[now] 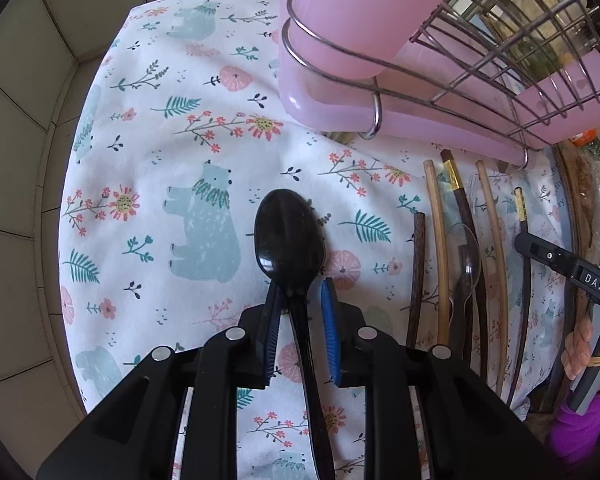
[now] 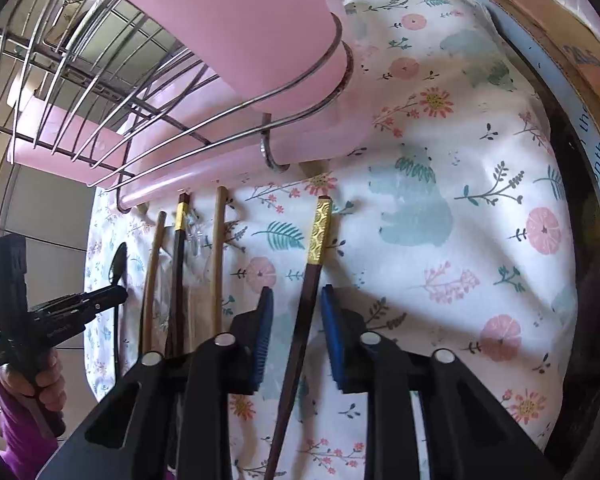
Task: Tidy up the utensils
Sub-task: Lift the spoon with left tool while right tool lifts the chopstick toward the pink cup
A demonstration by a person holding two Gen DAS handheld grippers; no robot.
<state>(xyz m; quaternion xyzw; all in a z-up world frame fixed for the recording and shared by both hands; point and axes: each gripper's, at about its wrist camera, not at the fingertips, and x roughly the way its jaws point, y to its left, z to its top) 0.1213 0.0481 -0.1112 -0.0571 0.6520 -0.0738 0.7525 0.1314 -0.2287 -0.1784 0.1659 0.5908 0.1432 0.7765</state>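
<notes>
My left gripper [image 1: 300, 292] points steeply down over the printed tablecloth [image 1: 172, 128], its blue pads [image 1: 329, 320] standing a little apart with the neck of the black spoon [image 1: 290, 232] running between them; the left pad looks to be against the handle while a sliver of cloth shows beside the right one, so the spoon sits loosely in the gap rather than clamped. Its bowl lies past my fingertips over the cloth, next to a pale blue bear. My right gripper [image 2: 296, 300] straddles the dark chopstick with the gold band [image 2: 314, 264], and here cloth shows on both sides of the stick, so these fingers are slack around it and not pressing. The chopstick lies flat on the cloth, gold end away from me, set apart to the right of the others. Between my two hands lies a row of utensils side by side: pale wooden chopsticks [image 1: 438, 248], another dark gold-banded one [image 1: 460, 200], and a clear plastic spoon [image 1: 469, 264] half hidden among them. Just beyond their far tips stands the wire dish rack [image 1: 500, 60] on its pink tray [image 1: 420, 124], with a pink cup [image 1: 348, 12] held in a wire ring. In the right wrist view my left hand [image 2: 48, 380], purple sleeve [image 2: 16, 432] behind it, grips its handle near the row.
</notes>
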